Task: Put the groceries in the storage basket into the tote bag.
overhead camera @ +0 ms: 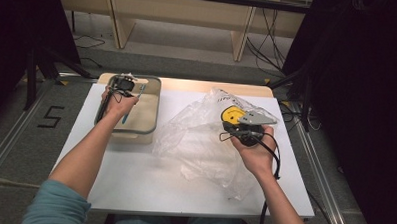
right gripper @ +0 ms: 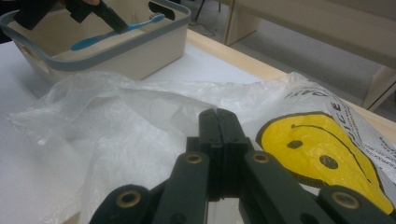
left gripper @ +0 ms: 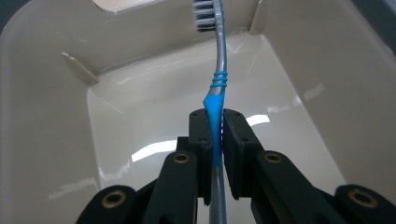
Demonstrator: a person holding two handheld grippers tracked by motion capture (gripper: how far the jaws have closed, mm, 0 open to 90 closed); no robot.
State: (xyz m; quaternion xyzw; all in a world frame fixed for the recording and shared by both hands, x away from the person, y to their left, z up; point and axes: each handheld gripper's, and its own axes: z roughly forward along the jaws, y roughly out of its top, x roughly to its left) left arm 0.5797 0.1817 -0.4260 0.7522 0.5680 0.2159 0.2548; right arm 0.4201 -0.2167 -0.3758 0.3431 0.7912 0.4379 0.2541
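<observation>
Now holding toothbrush (left gripper: 219,70) over bin (overhead camera: 155,121).
Left gripper (left gripper: 215,122) clamped on blue handle, bristles up inside bin; right gripper (right gripper: 218,122) fully closed, pinching clear bag (right gripper: 112,130) right of bin.

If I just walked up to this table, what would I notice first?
Probably the big yellow smiley face printed on the crinkly clear plastic bag lying in the middle of the white table, with the right gripper shut just above it. Then the blue toothbrush, pinched in the left gripper and held over the beige bin at the table's far left.
</observation>
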